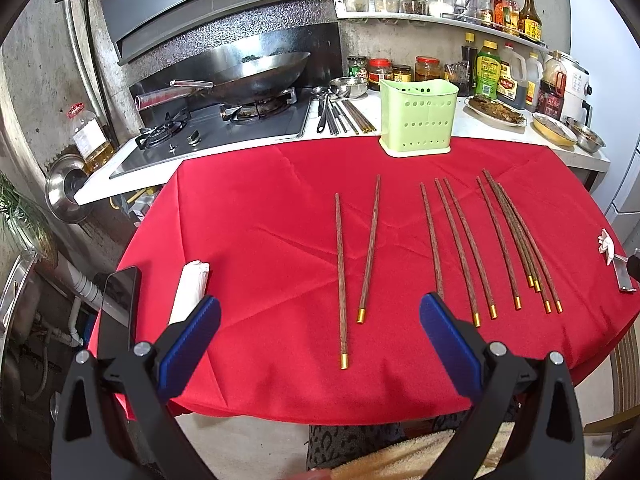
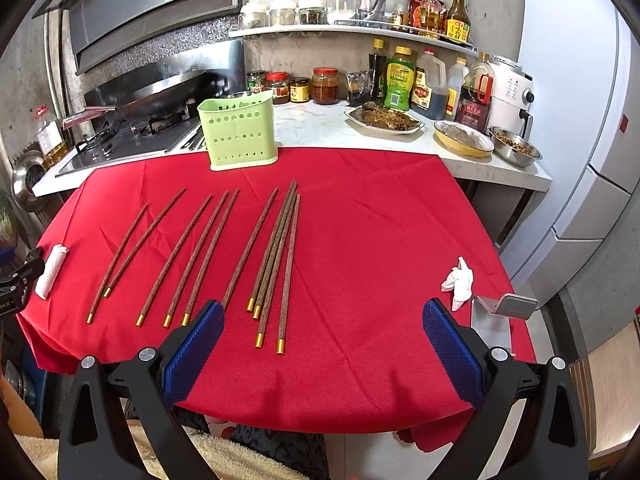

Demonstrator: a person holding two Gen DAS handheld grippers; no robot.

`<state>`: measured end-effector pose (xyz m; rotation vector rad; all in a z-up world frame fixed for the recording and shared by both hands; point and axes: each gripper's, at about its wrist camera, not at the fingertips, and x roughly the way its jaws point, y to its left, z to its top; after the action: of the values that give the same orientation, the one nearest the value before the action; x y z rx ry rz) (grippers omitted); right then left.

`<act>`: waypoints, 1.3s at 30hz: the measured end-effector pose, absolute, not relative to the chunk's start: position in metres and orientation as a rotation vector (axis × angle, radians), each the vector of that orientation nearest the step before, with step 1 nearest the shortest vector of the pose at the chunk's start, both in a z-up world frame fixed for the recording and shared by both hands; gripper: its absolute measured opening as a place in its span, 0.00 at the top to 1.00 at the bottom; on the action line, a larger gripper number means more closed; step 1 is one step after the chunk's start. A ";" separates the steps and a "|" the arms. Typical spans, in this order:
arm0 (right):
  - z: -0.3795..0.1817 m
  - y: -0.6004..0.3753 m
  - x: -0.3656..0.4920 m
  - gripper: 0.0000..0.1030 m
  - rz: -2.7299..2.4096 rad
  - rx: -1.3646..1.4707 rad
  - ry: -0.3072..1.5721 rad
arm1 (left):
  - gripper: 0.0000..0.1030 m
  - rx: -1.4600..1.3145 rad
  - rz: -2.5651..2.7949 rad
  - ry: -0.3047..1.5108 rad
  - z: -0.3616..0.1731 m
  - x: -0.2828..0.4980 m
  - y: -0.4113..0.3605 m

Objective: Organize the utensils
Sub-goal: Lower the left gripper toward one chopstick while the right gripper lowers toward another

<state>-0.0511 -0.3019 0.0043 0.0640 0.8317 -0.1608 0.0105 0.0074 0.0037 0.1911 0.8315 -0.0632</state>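
We hold left claw (image 1: 320,320) and right claw (image 2: 323,320) spread wide, empty; wooden chopsticks (image 2: 192,256) lie before the green utensil holder (image 2: 239,134) on the red-clothed desk (image 2: 380,240); best pinch one mid-shaft, squarely.

Chopsticks (image 2: 192,256) side by side on tablecloth (image 2: 380,240); holder (image 2: 239,136) behind them (far edge); tissue (image 2: 459,282) well right

Home kitchen — wok (image 1: 256,74) on gas stove (image 1: 224,124).
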 end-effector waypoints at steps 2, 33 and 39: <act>0.003 -0.301 -0.049 0.05 -0.160 0.064 0.834 | 0.06 0.192 -0.062 0.834 0.002 0.013 0.008; -0.074 -0.308 -0.001 0.05 -0.136 0.101 0.877 | 0.06 0.149 -0.094 0.948 -0.067 0.071 0.017; -0.088 -0.288 -0.001 0.08 -0.119 0.030 0.905 | 0.06 0.169 -0.097 0.979 -0.077 0.071 0.016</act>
<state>-0.0015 -0.2884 -0.0885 0.0301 0.9051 -0.1194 0.0712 0.0161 -0.0772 0.1690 0.9791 -0.0970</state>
